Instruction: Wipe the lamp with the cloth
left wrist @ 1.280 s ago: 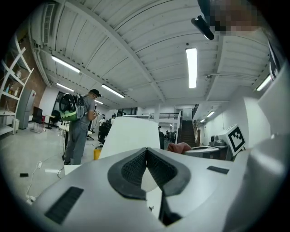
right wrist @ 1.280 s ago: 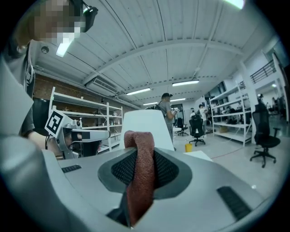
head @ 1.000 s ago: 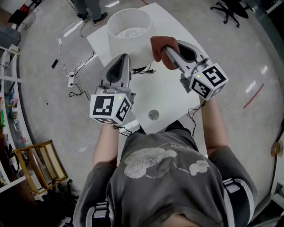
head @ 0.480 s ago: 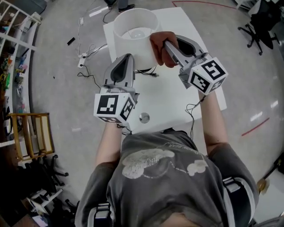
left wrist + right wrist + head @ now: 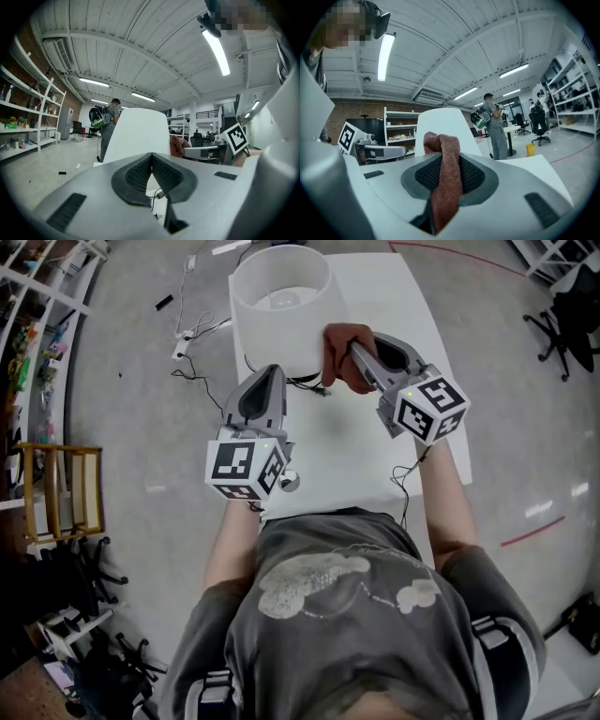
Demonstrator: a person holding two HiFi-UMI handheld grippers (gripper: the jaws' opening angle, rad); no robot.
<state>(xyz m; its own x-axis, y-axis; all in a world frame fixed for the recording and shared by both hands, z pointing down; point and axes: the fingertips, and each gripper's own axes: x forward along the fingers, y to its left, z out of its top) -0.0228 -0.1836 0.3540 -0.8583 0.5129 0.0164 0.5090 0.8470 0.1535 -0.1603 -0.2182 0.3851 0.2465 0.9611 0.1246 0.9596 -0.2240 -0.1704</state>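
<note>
The lamp's base was hidden under its shade in the head view; the left gripper's body covered its lower part in that gripper's view; the cloth's lower end vanished between the right gripper's jaws; the person's torso covered the table's near edge; a small round thing there was too small to identify.

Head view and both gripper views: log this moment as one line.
right gripper: shut on cloth | cloth: beside lamp shade, contact unclear | left gripper: shut, empty, near shade
</note>
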